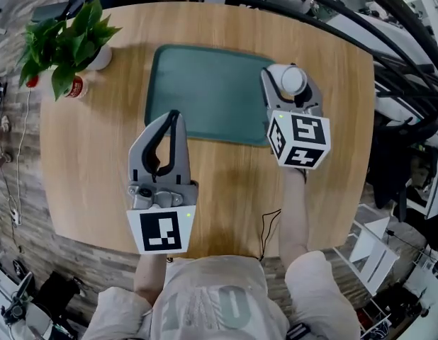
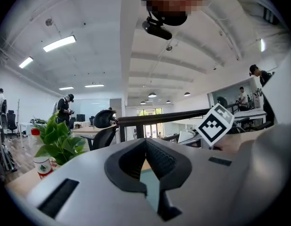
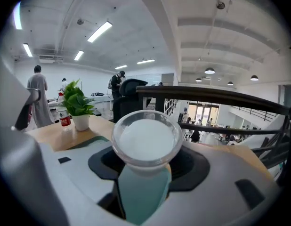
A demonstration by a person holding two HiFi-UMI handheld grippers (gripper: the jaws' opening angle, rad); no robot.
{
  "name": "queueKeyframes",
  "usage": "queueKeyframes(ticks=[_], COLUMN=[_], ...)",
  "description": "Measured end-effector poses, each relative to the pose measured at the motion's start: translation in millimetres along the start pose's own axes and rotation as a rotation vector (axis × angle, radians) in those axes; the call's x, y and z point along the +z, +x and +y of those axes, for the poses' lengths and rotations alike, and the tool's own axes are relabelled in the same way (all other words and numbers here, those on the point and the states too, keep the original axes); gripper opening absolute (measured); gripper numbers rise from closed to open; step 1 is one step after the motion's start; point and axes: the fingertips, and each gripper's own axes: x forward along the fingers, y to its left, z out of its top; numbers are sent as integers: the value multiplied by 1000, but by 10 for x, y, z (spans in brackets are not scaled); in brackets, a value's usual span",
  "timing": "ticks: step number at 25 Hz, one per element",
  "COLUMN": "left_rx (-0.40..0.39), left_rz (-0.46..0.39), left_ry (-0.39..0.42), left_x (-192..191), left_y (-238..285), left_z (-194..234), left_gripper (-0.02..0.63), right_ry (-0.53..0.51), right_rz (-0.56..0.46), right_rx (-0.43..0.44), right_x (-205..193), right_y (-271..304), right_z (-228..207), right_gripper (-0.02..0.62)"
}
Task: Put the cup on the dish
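A clear cup with a white inside (image 1: 292,79) sits between the jaws of my right gripper (image 1: 290,75), which is shut on it. It hangs over the right edge of the teal dish, a flat tray (image 1: 205,91), on the round wooden table. In the right gripper view the cup (image 3: 145,138) fills the middle and the tray (image 3: 138,197) shows below it through the jaws. My left gripper (image 1: 173,117) is shut on nothing, its tips over the tray's near left part. The left gripper view shows its tips (image 2: 146,143) meeting, with a sliver of tray (image 2: 151,185) beneath.
A potted plant (image 1: 66,41) and a small red-labelled bottle (image 1: 76,87) stand at the table's far left. A thin black cable (image 1: 270,225) lies near the front edge. Chairs and dark rails crowd the right side beyond the table.
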Motion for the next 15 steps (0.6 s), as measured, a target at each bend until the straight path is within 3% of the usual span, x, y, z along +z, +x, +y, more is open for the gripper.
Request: queueKeyframes(ticks=[5, 15], left_rx=[-47, -13], left_rz=[52, 116], left_ry=[-73, -52], left_x=[-325, -703], left_y=[180, 342], left_z=[-37, 100], left_gripper=[9, 9], right_ry=[31, -8], right_rz=[124, 285], right_rx=[16, 38], right_x=[-352, -837], right_y=[498, 790], right_z=[18, 122], right_gripper=[261, 261])
